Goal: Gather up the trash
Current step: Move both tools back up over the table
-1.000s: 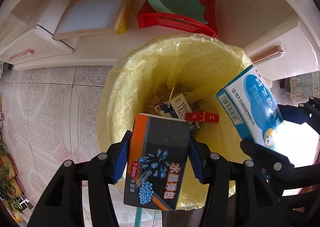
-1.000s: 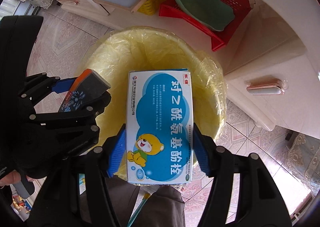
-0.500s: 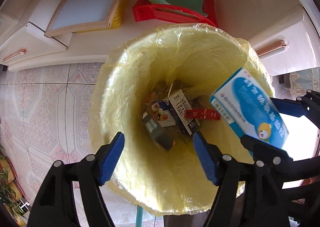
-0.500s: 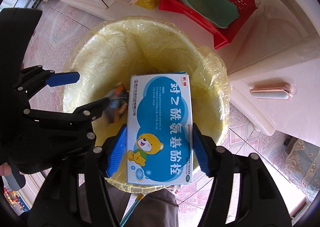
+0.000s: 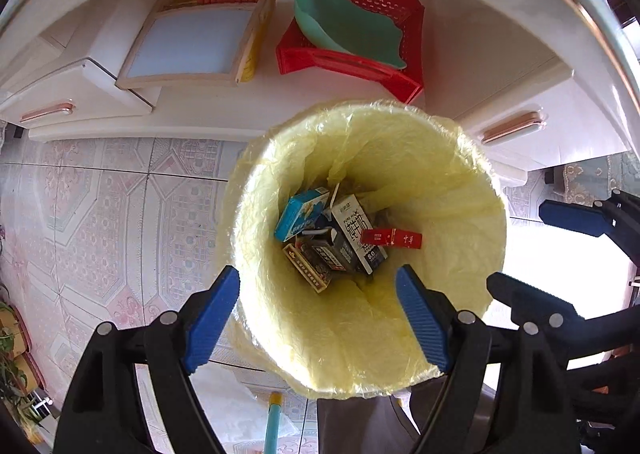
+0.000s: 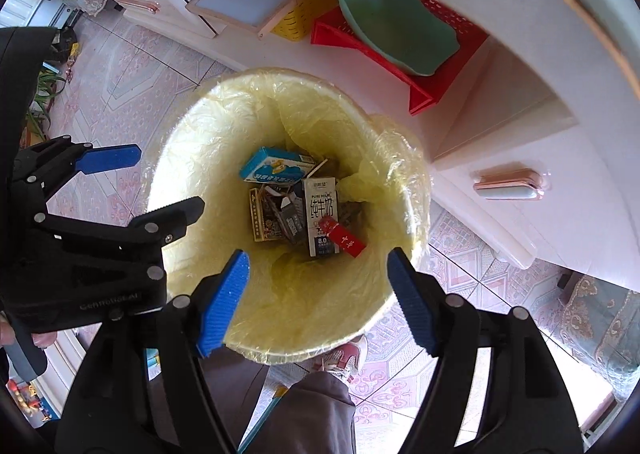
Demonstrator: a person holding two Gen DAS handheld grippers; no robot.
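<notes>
Bin (image 5: 360, 354) directly below both tools; left tool (image 5: 318, 318) and right tool (image 6: 316, 302) just opened, empty, boxes (image 5: 332, 238) dropped inside.

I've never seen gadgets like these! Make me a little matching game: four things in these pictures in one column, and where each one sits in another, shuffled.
Things:
1. blue medicine box
2. green dish
3. abacus board
4. left gripper

Places:
A. lying in the red basket
B. above the bin, jaws open and empty
C. on the white cabinet, left of the basket
D. at the bottom of the yellow-lined bin

Pairs: 1-D, 2-A, 3-C, 4-B
</notes>
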